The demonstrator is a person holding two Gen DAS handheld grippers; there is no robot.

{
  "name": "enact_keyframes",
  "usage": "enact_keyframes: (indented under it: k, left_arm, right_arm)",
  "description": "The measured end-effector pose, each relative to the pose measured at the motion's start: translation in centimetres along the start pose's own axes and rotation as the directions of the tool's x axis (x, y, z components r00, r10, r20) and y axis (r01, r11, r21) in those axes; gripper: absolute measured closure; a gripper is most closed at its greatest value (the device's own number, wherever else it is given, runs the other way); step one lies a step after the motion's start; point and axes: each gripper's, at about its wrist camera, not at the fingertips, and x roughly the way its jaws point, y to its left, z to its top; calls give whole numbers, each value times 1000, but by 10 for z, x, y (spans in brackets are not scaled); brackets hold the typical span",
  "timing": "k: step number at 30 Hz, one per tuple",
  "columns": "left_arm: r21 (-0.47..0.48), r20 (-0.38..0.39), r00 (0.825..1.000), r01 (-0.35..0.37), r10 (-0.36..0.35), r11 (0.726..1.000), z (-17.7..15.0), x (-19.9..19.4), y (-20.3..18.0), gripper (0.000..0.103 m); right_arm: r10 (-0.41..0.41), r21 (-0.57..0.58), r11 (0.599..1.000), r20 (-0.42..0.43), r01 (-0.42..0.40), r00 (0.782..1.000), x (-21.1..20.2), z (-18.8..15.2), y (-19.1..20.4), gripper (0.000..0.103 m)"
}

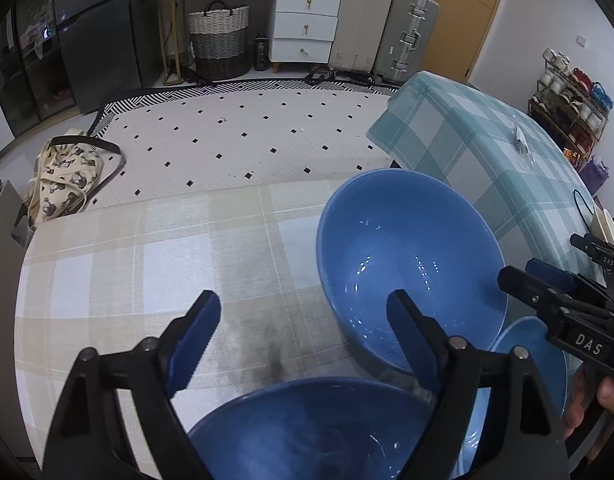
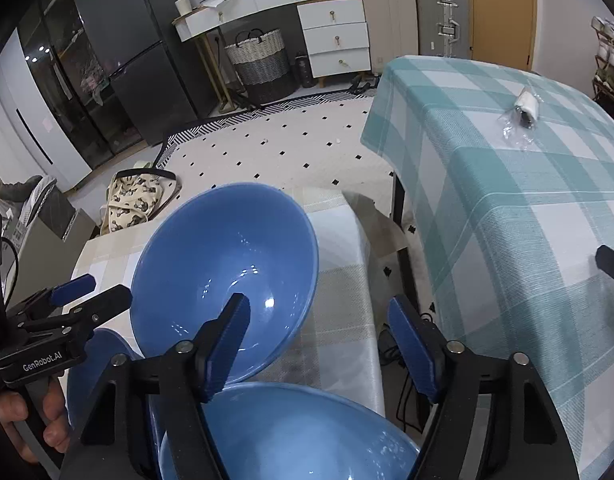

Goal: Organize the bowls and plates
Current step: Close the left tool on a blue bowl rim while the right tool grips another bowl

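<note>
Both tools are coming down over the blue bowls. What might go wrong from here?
1. The far blue bowl sits tilted near the beige table's edge; a nudge might slide it off.
2. The left tool and right tool are close together and may collide.
3. The near blue bowl looks glossy, so a rim grip might slip.

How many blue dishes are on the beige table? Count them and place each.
3. One big bowl farthest away, a second bowl nearest the camera, and a smaller dish at the right, partly hidden. Others may be unseen.
</note>
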Motion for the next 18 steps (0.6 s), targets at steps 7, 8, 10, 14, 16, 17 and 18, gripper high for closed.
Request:
enact_keyframes:
  k: [7, 8, 10, 14, 16, 17, 18]
  left_arm:
    - [25, -30, 999, 28, -27, 999, -4, 11, -12, 54]
    - [24, -33, 999, 29, -28, 999, -4, 13, -12, 57]
    - [19, -42, 999, 34, -33, 999, -5, 17, -13, 62]
    - [3, -51, 997, 55, -55, 998, -7, 21, -12, 73]
    - [-2, -50, 997, 66, -66, 998, -7, 20, -11, 76]
    - [-4, -49, 996, 71, -72, 997, -7, 20, -11, 78]
    - [-5, -48, 996, 76, -76, 997, -7, 20, -11, 80]
  right_arm:
    - [16, -5, 1000, -31, -17, 999, 13, -4, 2, 52]
    - [17, -5, 1000, -33, -17, 999, 13, -5, 1, 56]
    - [23, 1, 1000, -41, -23, 999, 16, -5, 0, 57]
    - [38, 8, 999, -52, -37, 998, 21, -5, -1, 67]
    - [38, -2, 999, -46, -39, 998, 21, -5, 0, 70]
    - [38, -8, 999, -45, -38, 998, 21, -5, 2, 73]
    - [40, -13, 999, -44, -41, 998, 21, -5, 2, 75]
